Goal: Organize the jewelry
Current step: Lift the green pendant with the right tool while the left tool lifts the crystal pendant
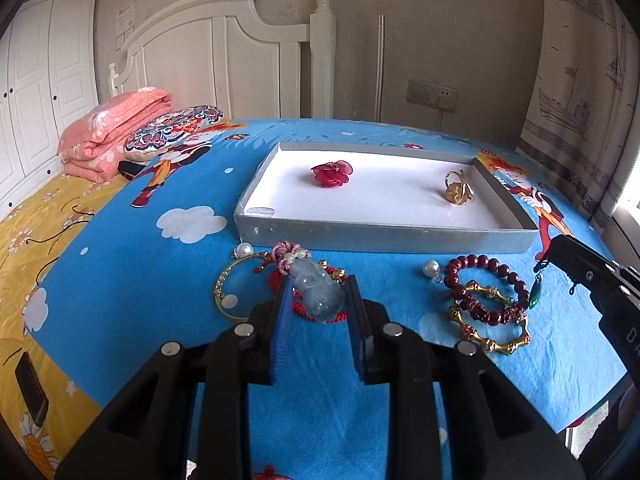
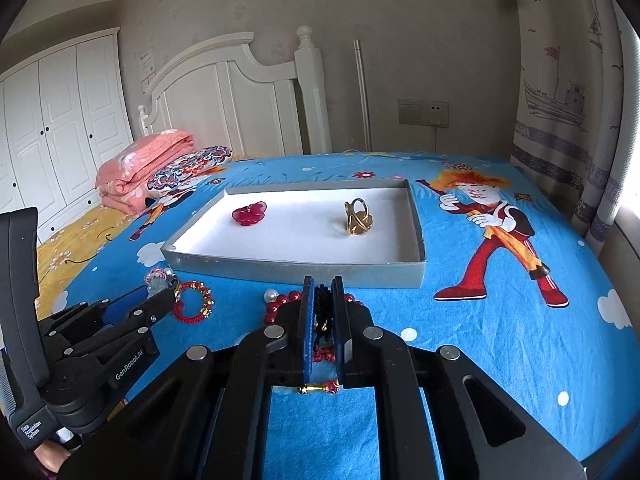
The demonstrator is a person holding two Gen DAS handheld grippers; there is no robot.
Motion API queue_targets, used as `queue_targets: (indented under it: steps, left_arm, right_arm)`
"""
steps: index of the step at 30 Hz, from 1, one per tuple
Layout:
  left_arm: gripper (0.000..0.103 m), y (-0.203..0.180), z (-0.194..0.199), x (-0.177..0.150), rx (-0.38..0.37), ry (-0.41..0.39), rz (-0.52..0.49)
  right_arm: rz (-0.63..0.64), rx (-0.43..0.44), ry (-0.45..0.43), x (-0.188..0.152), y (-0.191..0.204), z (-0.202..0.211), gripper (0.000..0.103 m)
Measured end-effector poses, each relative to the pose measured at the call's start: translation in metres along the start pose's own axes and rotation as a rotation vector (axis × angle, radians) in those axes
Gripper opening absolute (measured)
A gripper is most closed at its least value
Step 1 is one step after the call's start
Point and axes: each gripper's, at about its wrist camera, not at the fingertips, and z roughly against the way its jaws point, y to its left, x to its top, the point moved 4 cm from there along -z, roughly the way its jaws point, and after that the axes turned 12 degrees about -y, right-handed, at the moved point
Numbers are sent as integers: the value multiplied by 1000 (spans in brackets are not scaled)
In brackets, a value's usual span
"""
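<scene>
A pale jade pendant (image 1: 318,294) with a pink knot and red cord sits between the blue pads of my left gripper (image 1: 319,280), which is shut on it just in front of the grey tray (image 1: 380,238). My right gripper (image 2: 322,280) is shut on a black cord (image 2: 322,306). A small green pendant (image 1: 535,292) hangs from that cord below the right gripper (image 1: 546,258). Inside the tray lie a red flower brooch (image 1: 331,174) and a gold ring (image 1: 458,188). The left gripper (image 2: 170,294) shows at the left of the right wrist view.
On the blue cartoon cloth lie a dark red bead bracelet (image 1: 484,284), a gold bamboo bangle (image 1: 494,334), a loose pearl (image 1: 431,268), a thin gold bangle (image 1: 226,290) and a red cord bracelet (image 2: 194,304). A pink quilt (image 1: 112,132) and a cushion (image 1: 172,130) lie far left.
</scene>
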Motion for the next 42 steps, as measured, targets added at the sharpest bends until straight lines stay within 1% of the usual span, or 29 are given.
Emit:
queue_targets:
  steps: [7,12,18,23,26,30,31,32,36,38,40,42]
  left_arm:
    - [25,25,9,-4,-44,-30,33]
    - [26,35,13,-7,-53,-37,22]
    - [26,31,16,-6,-45,-50,-16]
    - [26,26,12,-2,-39,-41,-32]
    - [26,22,5,11,-56,-31,-30]
    - [24,13,-8,38,-81,-46,-50]
    - [16,10,-12,45,-83,-52,-56]
    - [13,8,-17,52,-81,-55,-63]
    - [10,2,-41,78,-99,-51,-61]
    - [7,-2,-58,87,-115,-31,-64]
    - [7,0,-74,94,-96,-14,-65]
    - [7,3,-81,99,-94,2,-67]
  right_arm:
    - [49,17,-28,7,32,7,9]
    - [63,24,-6,1,44,2,9]
    - [73,31,13,-4,51,-1,9]
    - [67,30,9,0,46,-4,9]
    - [65,29,1,8,40,-10,9]
    - [61,35,-11,26,33,-25,9]
    - [60,37,-11,31,31,-30,9]
    - [60,39,-11,36,30,-35,9]
    - [58,28,-7,52,24,-58,9]
    - [63,24,-3,58,23,-69,9]
    - [67,24,1,64,23,-77,9]
    - [54,26,1,71,22,-80,9]
